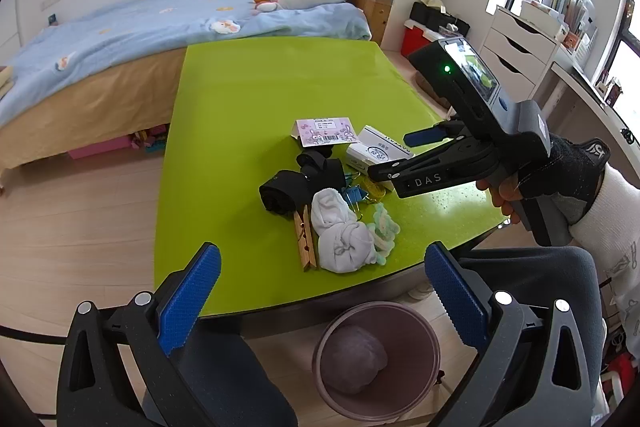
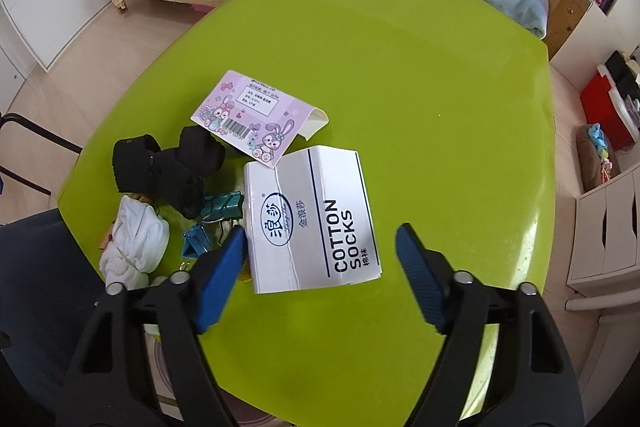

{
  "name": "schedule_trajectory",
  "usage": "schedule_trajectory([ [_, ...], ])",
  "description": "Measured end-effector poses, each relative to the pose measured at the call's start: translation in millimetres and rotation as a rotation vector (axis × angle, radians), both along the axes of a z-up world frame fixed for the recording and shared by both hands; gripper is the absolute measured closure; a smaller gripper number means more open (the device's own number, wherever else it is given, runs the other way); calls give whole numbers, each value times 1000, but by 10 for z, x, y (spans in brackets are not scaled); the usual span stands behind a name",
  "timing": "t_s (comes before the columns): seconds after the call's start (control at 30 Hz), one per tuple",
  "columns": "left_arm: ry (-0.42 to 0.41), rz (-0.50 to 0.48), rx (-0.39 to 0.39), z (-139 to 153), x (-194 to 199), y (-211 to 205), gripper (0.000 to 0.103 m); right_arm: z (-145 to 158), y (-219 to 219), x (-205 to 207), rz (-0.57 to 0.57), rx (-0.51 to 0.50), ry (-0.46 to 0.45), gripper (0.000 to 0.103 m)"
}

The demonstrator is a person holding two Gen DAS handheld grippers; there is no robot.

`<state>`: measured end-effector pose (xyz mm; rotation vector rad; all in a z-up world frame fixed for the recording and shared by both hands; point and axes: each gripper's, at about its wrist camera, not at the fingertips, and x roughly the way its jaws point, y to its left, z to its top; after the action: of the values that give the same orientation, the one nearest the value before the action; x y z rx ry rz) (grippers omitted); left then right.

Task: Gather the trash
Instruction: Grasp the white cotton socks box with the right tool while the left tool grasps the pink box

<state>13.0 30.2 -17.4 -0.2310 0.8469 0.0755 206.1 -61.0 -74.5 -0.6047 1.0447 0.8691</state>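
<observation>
table (image 2: 400, 67): lime-green top, bed just behind its far edge, wood floor around it.
bin (image 1: 428, 339): round mauve wastebasket on the floor under the table's near edge, below the left gripper; a pale crumpled wad (image 1: 356, 359) sits in it.
left gripper (image 1: 320, 291): hangs off the near table edge above the bin, blue pads spread wide, nothing between them. Released.
right gripper (image 2: 320, 247): gloved hand (image 1: 560, 183) holds it tilted steeply down over the sock box. Jaws partly spread; left pad at the box's left edge, right pad clear of the box on bare table. Can't tell if the left pad touches; no clamp on it.
sock box (image 2: 312, 219): flattened white carton printed "COTTON SOCKS", lying flat mid-table between the right gripper's pads.
pink card (image 2: 256, 119): bunny-print packaging card with barcode, folded flap on the right, just beyond the box and touching its far corner.
black socks (image 2: 160, 167): rolled bundle left of the box.
white socks (image 2: 136, 243): bunched, near-left of the pile.
clothespin (image 1: 305, 239): wooden, beside the white socks.
binder clips (image 2: 224, 207): teal and blue, between the black socks and the box.
</observation>
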Motion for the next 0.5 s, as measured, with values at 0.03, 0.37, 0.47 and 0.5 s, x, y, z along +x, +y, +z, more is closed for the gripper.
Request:
schedule_trajectory([
  [0.03, -1, 1, -1, 2, 2, 5, 5, -1, 1, 5, -2, 5, 1, 40],
  [0.37, -2, -21, 7, 57, 162, -11, 5, 155, -243, -88, -51, 119, 7, 55],
  [0.47, -4, -28, 2, 97, 279, 0, 5, 229, -377, -139, -80, 158, 14, 55],
  [0.5, -5, -30, 4, 99, 311, 3, 5, 257, -432, -151, -91, 172, 15, 55],
])
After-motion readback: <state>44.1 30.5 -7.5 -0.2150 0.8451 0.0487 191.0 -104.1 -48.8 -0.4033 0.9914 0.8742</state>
